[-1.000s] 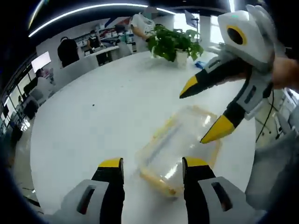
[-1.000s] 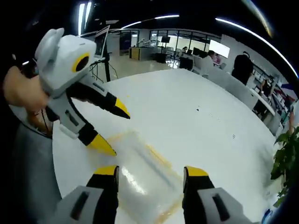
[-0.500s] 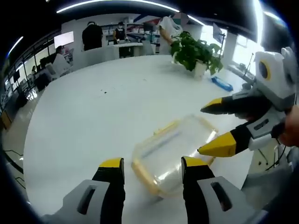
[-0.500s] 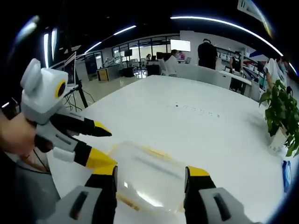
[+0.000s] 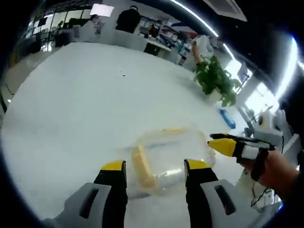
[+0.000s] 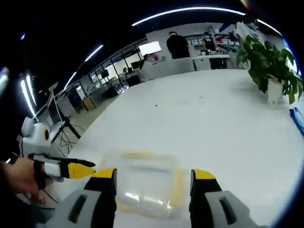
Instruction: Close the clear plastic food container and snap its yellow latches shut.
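On the round white table (image 5: 71,104), the lidded clear plastic food container with yellow latches (image 5: 164,154) sits between spread-jawed left gripper (image 5: 154,166) and right gripper (image 6: 153,175), likely to skid under one-sided pressing

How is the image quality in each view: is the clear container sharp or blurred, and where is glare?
Left gripper view: the container is soft with motion blur, its yellow latch smeared; bright window glare washes out the right side near the potted plant. Right gripper view: the container is hazy, with small white highlights on its near edge; the table bends from fisheye distortion.
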